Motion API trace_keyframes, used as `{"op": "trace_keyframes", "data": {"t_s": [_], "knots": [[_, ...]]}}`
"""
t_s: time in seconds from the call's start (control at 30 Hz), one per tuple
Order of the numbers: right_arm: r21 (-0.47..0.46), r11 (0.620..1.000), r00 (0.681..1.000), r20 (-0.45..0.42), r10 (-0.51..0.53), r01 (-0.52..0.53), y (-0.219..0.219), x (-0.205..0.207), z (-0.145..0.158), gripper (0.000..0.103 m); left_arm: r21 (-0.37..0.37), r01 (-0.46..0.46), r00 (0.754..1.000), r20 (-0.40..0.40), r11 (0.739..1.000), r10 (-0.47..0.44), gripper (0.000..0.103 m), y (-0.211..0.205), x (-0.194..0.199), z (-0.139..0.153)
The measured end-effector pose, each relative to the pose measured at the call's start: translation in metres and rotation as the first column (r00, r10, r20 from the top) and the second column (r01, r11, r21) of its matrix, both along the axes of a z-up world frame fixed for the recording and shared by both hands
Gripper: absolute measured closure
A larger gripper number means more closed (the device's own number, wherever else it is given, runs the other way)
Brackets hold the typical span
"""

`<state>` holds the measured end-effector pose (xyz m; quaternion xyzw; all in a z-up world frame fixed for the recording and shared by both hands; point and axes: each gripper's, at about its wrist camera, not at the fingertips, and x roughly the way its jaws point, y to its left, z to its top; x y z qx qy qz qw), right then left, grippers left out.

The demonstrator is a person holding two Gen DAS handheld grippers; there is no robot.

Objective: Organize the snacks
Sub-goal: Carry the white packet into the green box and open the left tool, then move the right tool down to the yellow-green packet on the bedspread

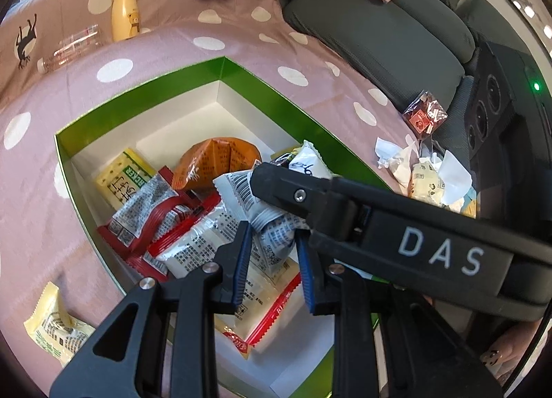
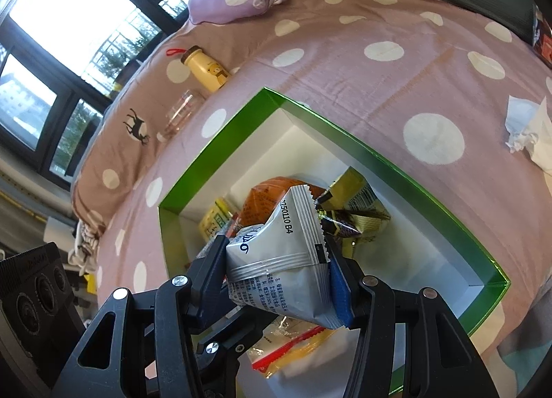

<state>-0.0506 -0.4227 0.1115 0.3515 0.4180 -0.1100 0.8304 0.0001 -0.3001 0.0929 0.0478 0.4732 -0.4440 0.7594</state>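
Observation:
A green box point(image 1: 138, 94) with a white inside lies on the pink dotted cloth. It holds an orange packet point(image 1: 214, 160), a yellow cracker packet point(image 1: 120, 177), red-and-silver packets point(image 1: 151, 218) and a gold-and-dark packet point(image 2: 352, 215). My left gripper point(image 1: 272, 263) hangs over the box's near part, its blue pads shut on the end of a silver-white packet point(image 1: 269, 236). My right gripper point(image 2: 276, 260) is shut on another silver-white packet point(image 2: 283, 253) above the box's middle. In the left wrist view its black finger point(image 1: 276, 180) crosses from the right.
At the far left stand a yellow bottle point(image 1: 125, 13) and a clear glass point(image 1: 69, 49) on its side. A yellow snack point(image 1: 51, 325) lies outside the box at the near left. Crumpled tissues and wrappers point(image 1: 424, 170) and a red packet point(image 1: 424, 115) lie by the grey sofa cushion point(image 1: 379, 39).

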Motion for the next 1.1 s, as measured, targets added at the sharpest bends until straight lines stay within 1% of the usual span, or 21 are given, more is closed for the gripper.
{"op": "trace_keyframes", "data": {"t_s": [0.03,0.13,0.2,0.27,0.3,0.33,0.5,0.6,0.7,0.83,0.9,0.93,1.0,1.1], "knots": [[0.004,1.0,1.0,0.002,-0.001,0.001,0.0,-0.001,0.0,0.047,0.0,-0.001,1.0,-0.002,1.0,0.001,0.078,0.0,0.0,0.0],[0.005,1.0,1.0,0.01,0.006,-0.006,0.001,-0.003,0.004,0.041,0.0,-0.016,1.0,0.02,1.0,0.016,0.076,0.006,-0.002,0.006],[0.002,1.0,1.0,0.019,0.014,-0.014,0.003,-0.005,0.01,0.029,-0.003,-0.032,0.999,0.024,0.999,0.032,0.072,0.013,-0.002,0.009],[-0.013,1.0,0.999,0.029,0.016,-0.016,0.006,-0.009,0.017,0.024,-0.014,-0.053,0.998,0.028,0.999,0.053,0.069,0.024,-0.002,0.016],[-0.021,1.0,0.999,0.034,0.019,-0.018,0.008,-0.01,0.022,0.023,-0.02,-0.068,0.997,0.034,0.997,0.068,0.064,0.032,-0.002,0.02],[-0.031,0.999,0.999,0.042,0.025,-0.024,0.011,-0.012,0.028,0.022,-0.024,-0.085,0.995,0.041,0.996,0.086,0.057,0.039,-0.002,0.024],[-0.05,0.997,0.994,0.084,0.07,-0.066,0.028,-0.014,0.049,0.02,-0.043,-0.172,0.981,0.083,0.984,0.175,0.044,0.078,-0.001,0.04],[-0.039,0.993,0.987,0.111,0.115,-0.111,0.042,-0.013,0.057,0.019,-0.05,-0.25,0.963,0.087,0.967,0.254,0.036,0.106,0.002,0.046],[-0.009,0.985,0.975,0.138,0.174,-0.174,0.058,-0.008,0.06,0.018,-0.043,-0.335,0.937,0.095,0.941,0.337,0.034,0.134,0.005,0.045],[0.006,0.97,0.96,0.144,0.238,-0.242,0.082,0.003,0.061,0.018,-0.049,-0.431,0.899,0.07,0.901,0.433,0.028,0.173,0.01,0.037],[0.009,0.961,0.952,0.135,0.274,-0.277,0.097,0.011,0.057,0.018,-0.049,-0.474,0.877,0.054,0.879,0.476,0.024,0.189,0.012,0.031],[0.013,0.954,0.948,0.122,0.295,-0.299,0.105,0.016,0.054,0.018,-0.044,-0.502,0.862,0.046,0.864,0.504,0.024,0.199,0.014,0.025],[0.019,0.939,0.936,0.088,0.341,-0.344,0.122,0.026,0.044,0.018,-0.031,-0.528,0.848,0.031,0.849,0.528,0.024,0.209,0.015,0.016],[0.012,0.911,0.911,0.034,0.411,-0.411,0.147,0.043,0.026,0.018,-0.015,-0.551,0.834,-0.029,0.834,0.551,0.024,0.22,0.017,-0.006]]}}
